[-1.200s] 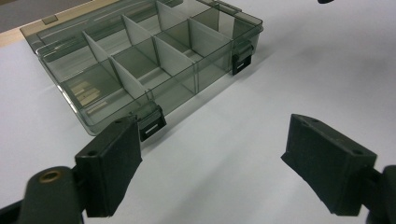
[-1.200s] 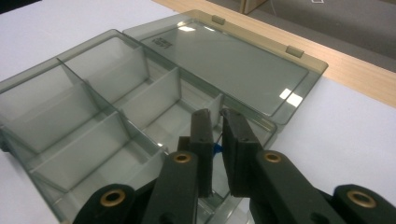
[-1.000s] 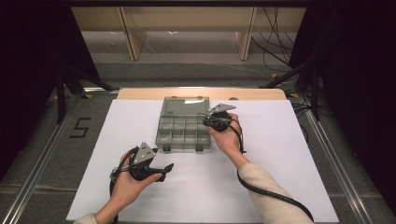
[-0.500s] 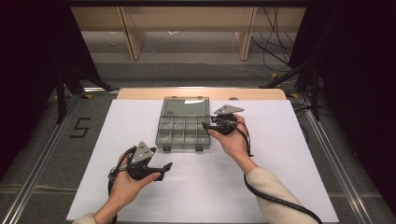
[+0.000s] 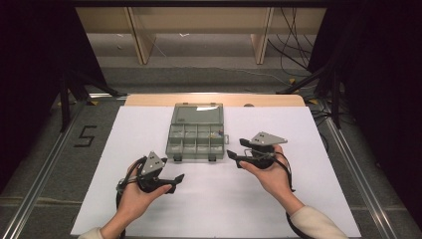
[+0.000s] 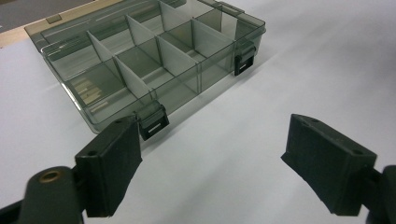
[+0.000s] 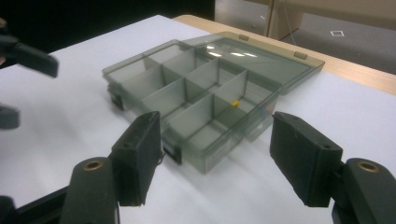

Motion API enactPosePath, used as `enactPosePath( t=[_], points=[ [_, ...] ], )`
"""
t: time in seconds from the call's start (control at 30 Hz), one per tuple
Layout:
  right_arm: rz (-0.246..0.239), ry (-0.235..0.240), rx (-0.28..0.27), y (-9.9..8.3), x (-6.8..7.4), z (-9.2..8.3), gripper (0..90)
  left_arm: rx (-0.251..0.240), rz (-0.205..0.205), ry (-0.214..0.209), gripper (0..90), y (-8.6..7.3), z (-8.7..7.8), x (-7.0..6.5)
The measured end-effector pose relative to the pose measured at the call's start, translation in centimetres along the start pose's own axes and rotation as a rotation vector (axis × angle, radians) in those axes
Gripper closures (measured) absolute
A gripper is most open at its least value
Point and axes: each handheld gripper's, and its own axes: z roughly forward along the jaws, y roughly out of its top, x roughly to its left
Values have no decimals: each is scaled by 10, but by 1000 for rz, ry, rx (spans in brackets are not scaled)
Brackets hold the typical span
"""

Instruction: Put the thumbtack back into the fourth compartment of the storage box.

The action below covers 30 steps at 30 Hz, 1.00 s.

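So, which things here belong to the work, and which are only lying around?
Belong to the work:
- compartment box, lid open
- small yellow piece in one compartment
- right gripper, jaws just opened, nothing between them
- left gripper, open

Only lying around:
- white table cover
- wooden legs behind
- cables on the floor

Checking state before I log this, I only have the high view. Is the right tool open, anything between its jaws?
Observer: The right tool is open, jaws have just been opening, nothing between them.
Operator: Anything in the box?
Observer: A small yellow piece lies in one compartment of the organizer box.
Operator: Left tool?
Observer: The left tool is open and empty, aimed at the box's near latch.
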Motion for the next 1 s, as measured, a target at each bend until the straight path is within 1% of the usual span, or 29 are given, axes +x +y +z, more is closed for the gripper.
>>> enactPosePath(
  t=[0.07,0.1,0.13,0.17,0.2,0.23,0.27,0.3,0.33,0.37,0.4,0.43,0.47,0.53,0.6,0.63,0.67,0.7,0.77,0.8,0.87,0.9,0.93,1.0],
  points=[
    [-2,6,-1,-6,3,-7,349,0,-11,-1,179,-1,1,0],
    [0,19,4,-9,5,-11,348,-12,-27,-2,179,-1,2,-1],
    [-1,34,9,-12,6,-14,348,-7,-22,0,179,-1,2,-1],
    [-10,28,10,-15,7,-18,348,-8,-22,-5,179,-1,2,0],
    [-10,35,10,-17,8,-20,348,-6,-23,-3,180,-1,3,-1],
    [-7,38,4,-19,8,-22,348,4,-14,-2,180,-1,2,0],
    [-7,41,12,-20,8,-25,348,8,0,0,180,0,2,0],
    [-7,38,12,-21,8,-27,348,8,-2,2,180,-1,2,0],
    [-9,34,10,-22,9,-29,348,-7,-23,-9,180,-1,4,-2],
    [-1,45,-1,-23,9,-30,347,-4,-13,-5,180,-1,4,-1],
    [-5,42,-1,-23,9,-31,347,12,7,-7,180,-1,3,0],
    [-11,31,9,-23,9,-33,346,-1,-12,-7,180,-2,4,-1],
    [-5,37,3,-24,9,-34,345,-4,-12,-5,180,-2,4,-1],
    [-9,30,0,-24,9,-35,343,-2,-9,-6,180,-2,4,-1],
    [-8,36,-3,-23,10,-35,340,-2,-13,-14,180,-1,4,-1],
    [-1,47,-14,-23,11,-34,340,-3,-12,-16,180,-1,4,-1],
    [-12,38,-14,-22,11,-35,338,-5,-14,-19,180,-1,4,-1],
    [-9,50,-25,-21,13,-34,337,-6,-16,-20,180,-1,4,-1],
    [-17,53,-31,-20,15,-34,333,-5,-9,-15,181,-2,3,0],
    [-23,58,-23,-20,16,-34,332,-8,-26,-13,181,-2,3,-1],
    [-28,58,-25,-20,18,-33,332,-12,-20,-10,181,-2,2,1],
    [-33,62,-18,-20,18,-34,331,-12,-27,-5,181,-2,1,0],
    [-40,61,-23,-20,18,-33,331,-5,-7,-8,181,0,0,2],
    [-34,62,-20,-20,19,-35,331,-20,-31,-7,180,0,1,1]
  ],
)
